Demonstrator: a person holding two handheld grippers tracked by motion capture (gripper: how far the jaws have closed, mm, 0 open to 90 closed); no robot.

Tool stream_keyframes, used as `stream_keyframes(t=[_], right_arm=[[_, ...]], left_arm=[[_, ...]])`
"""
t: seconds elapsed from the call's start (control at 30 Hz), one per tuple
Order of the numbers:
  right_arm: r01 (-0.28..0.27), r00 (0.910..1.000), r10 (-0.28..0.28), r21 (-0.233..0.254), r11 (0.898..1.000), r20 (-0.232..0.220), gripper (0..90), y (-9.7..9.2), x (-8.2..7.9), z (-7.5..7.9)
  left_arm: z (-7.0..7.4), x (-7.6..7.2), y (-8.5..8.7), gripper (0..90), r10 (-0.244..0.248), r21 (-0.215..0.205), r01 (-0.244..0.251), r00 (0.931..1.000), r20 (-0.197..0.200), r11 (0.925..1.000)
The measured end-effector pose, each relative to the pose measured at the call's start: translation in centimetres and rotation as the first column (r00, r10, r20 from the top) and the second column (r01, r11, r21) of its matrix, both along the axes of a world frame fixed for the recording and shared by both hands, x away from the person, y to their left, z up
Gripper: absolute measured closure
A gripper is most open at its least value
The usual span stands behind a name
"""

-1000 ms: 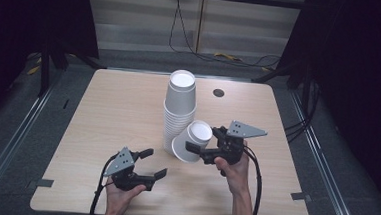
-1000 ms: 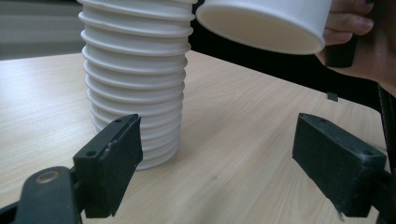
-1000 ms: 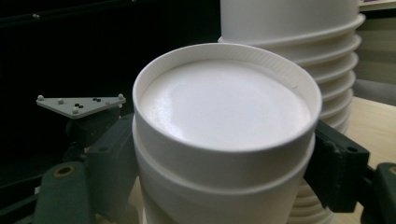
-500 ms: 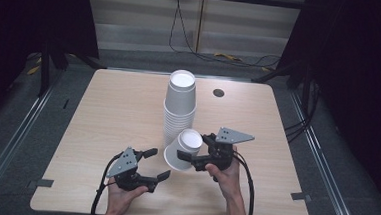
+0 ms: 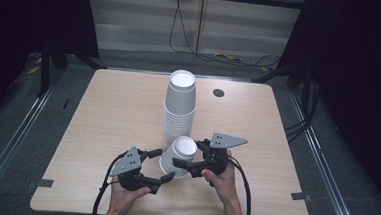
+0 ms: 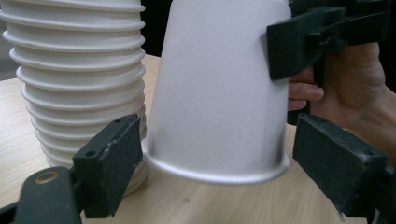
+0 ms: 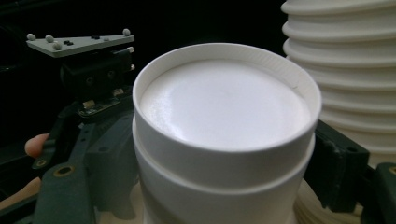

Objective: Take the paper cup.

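The upside-down cup (image 5: 179, 154) sits low in the middle of the frame, pinched by the right claw (image 5: 188, 153), and the spread-open left claw (image 5: 164, 164) around its rim could squash it or bump the tall stack (image 5: 179, 107) over.

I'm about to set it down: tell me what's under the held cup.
Beneath the held cup, only bare table shows below its tilted rim. Its inside is hidden, since the mouth faces down.
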State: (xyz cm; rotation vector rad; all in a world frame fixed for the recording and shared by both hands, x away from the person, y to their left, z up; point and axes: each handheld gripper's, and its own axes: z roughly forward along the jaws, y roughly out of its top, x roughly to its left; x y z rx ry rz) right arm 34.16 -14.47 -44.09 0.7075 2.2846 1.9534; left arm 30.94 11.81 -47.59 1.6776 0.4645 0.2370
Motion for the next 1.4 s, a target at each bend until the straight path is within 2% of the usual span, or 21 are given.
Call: stream_keyframes(t=[0.07,0.2,0.43,0.6,0.73,0.9,1.1,1.2,1.4], right_arm=[[-0.008,1.0000,0.008,0.001,1.000,-0.002,21.5,0.1,-0.1,-0.1],[-0.023,0.9997,0.023,0.005,1.000,-0.003,21.7,0.3,-0.2,-0.4],[-0.042,0.9991,0.042,0.015,0.999,-0.001,21.7,0.9,-0.3,-0.6],[-0.046,0.9989,0.047,0.014,0.999,-0.005,21.7,1.2,-0.4,-0.8],[-0.051,0.9987,0.051,0.017,0.999,-0.004,21.7,1.5,-0.4,-0.9],[-0.063,0.9980,0.063,0.018,0.998,-0.004,21.7,1.9,-0.5,-1.0],[-0.060,0.9981,0.060,0.009,0.998,-0.010,21.4,1.9,-0.3,-0.9],[-0.056,0.9980,0.056,0.024,0.998,-0.029,20.6,1.7,-0.3,-1.0],[-0.062,0.9970,0.063,0.022,0.998,-0.044,19.6,1.7,-0.3,-1.0]], left_arm=[[-0.1,0.0,-0.2,15.5,-0.001,0.011,0.001,1.0000,0.002,0.9999],[-0.2,0.0,-0.4,14.8,-0.012,0.004,0.012,0.9999,-0.002,0.9999],[-0.3,0.1,-0.7,9.9,-0.013,0.049,0.012,0.9999,0.008,0.9987],[-0.5,0.2,-1.0,8.4,-0.013,0.050,0.013,0.9999,-0.004,0.9987],[-0.7,0.4,-1.2,7.4,-0.018,0.067,0.018,0.9998,-0.002,0.9976],[-0.8,0.5,-1.6,8.8,-0.026,0.098,0.027,0.9996,-0.014,0.9948],[-0.8,0.6,-1.7,10.4,-0.024,0.096,0.025,0.9997,-0.007,0.9951],[-0.7,0.6,-1.6,12.4,-0.027,0.098,0.027,0.9996,0.001,0.9948],[-0.7,0.4,-1.5,14.4,-0.035,0.121,0.033,0.9992,0.016,0.9922]])
